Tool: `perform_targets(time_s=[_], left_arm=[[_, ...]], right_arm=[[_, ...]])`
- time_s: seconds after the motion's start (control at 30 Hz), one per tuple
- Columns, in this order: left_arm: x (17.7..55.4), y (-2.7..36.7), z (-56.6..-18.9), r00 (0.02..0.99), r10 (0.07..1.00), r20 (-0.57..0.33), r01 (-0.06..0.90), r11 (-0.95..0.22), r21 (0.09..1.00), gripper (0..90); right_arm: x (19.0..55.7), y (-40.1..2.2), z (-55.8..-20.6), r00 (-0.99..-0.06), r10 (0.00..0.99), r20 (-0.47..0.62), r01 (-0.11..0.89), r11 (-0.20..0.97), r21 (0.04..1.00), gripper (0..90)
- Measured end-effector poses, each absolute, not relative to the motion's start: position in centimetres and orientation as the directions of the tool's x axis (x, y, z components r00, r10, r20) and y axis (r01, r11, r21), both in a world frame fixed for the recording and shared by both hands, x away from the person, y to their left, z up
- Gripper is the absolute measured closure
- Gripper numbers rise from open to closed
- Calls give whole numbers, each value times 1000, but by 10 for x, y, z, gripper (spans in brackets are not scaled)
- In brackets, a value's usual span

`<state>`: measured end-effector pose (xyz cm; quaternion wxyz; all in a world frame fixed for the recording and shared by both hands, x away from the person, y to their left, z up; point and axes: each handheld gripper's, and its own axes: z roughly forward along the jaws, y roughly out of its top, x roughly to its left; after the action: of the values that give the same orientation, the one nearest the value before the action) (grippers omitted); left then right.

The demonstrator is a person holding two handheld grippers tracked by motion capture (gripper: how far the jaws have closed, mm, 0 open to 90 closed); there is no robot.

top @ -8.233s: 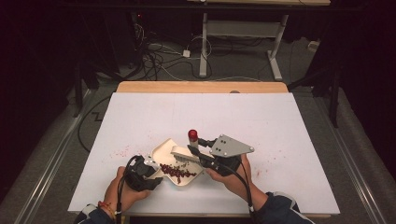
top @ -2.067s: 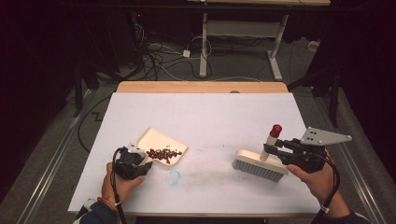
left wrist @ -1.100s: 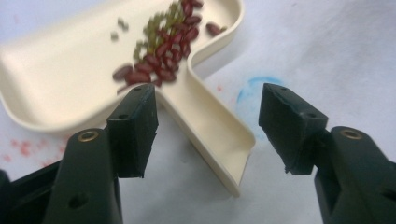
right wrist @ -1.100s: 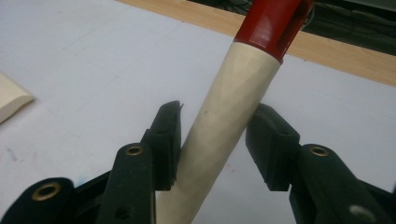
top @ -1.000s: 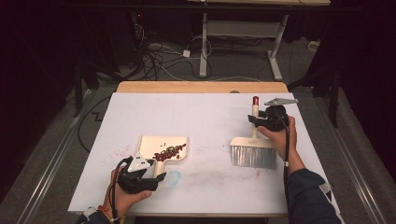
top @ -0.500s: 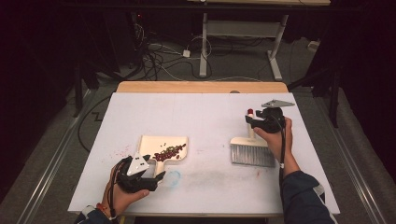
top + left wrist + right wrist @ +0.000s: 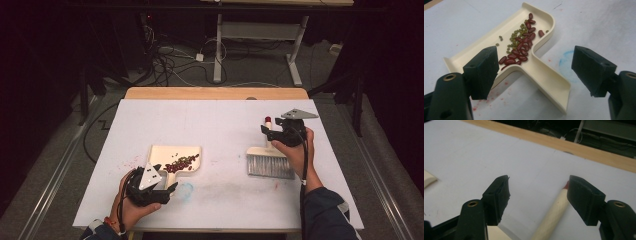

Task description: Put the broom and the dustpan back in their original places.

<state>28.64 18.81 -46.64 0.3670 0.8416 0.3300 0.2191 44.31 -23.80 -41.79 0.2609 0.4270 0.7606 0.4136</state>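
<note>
1. The left gripper [image 7: 167,191] rests low at the near left of the white table [image 7: 220,125], its jaws spread wide with nothing between them. In the left gripper view the dustpan's handle runs toward the camera through the open gap, untouched by either pad.
2. The cream dustpan [image 7: 162,154] lies flat just beyond that gripper, with a heap of red and green beans [image 7: 180,163] in its tray. Its handle points back toward the person's left hand, so its long axis runs roughly from the near edge away, in line with the left jaws. The left hand is much the nearer one to it.
3. A faint blue ring mark [image 7: 185,190] sits on the table just right of the left gripper.
4. The brush [image 7: 270,165] lies well apart to the right, bristle head toward the person and its pale red-tipped handle pointing away.
5. The right gripper [image 7: 267,131] sits over that handle; its jaws have just been opening. In the right gripper view the handle [image 7: 551,220] lies between them beside the right-hand pad, which seems no longer to press on it.
6. Judging by this, both tools look set down, and any regrasp would favour the hand already aligned with each handle.
</note>
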Motion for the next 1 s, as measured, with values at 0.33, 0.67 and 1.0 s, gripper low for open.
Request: perform_targets(time_s=[0.33, 0.67, 1.0], left_arm=[[286, 185, -467, 693, 706, 146, 385, -534, 753, 219], [287, 186, -466, 696, 703, 147, 379, -533, 756, 210], [286, 188, -463, 691, 705, 161, 363, -531, 766, 200]], right_arm=[[429, -233, -405, -475, 879, -45, 381, 251, 890, 174], [417, -226, -397, -501, 863, -68, 337, 267, 903, 169], [398, -218, -389, -541, 833, -113, 286, 309, 907, 179]])
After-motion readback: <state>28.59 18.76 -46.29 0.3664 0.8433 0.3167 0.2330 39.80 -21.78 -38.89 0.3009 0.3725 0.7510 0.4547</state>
